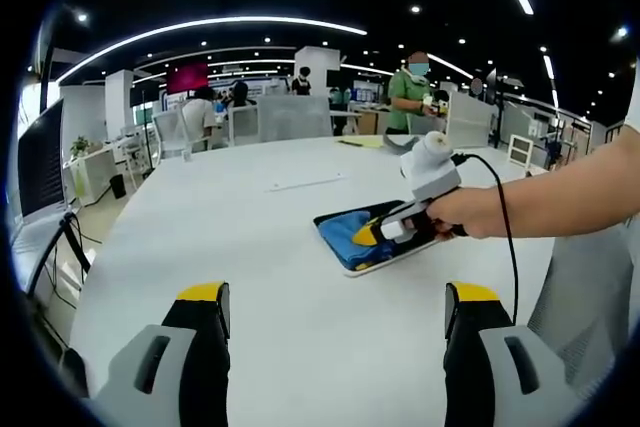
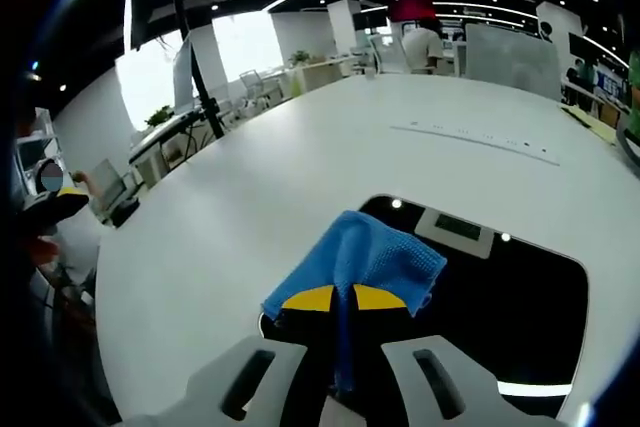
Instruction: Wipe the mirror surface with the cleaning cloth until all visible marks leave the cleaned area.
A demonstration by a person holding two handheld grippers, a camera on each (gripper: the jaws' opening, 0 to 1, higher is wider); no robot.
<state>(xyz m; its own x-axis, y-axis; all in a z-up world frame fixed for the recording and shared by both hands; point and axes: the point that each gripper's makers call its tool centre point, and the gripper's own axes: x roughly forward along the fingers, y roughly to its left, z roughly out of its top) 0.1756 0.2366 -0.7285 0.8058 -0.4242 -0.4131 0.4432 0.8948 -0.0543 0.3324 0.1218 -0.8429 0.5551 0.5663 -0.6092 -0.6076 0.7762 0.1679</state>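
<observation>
A flat rectangular mirror (image 1: 372, 247) lies on the white table (image 1: 250, 247), reflecting the dark ceiling. In the right gripper view the mirror (image 2: 500, 292) spreads ahead, and my right gripper (image 2: 345, 299) is shut on a blue cleaning cloth (image 2: 365, 257) whose loose part rests on the mirror's near-left corner. In the left gripper view the right gripper (image 1: 375, 232), held by a person's hand (image 1: 475, 212), presses the blue cloth (image 1: 345, 232) on the mirror. My left gripper (image 1: 335, 297) stands open above bare table, well short of the mirror, nothing between its jaws.
A black cable (image 1: 505, 237) runs from the right gripper over the table. A thin white strip (image 1: 305, 184) lies farther back on the table. Chairs, desks and people (image 1: 412, 97) are beyond the far edge. A dark monitor (image 1: 40, 157) stands at left.
</observation>
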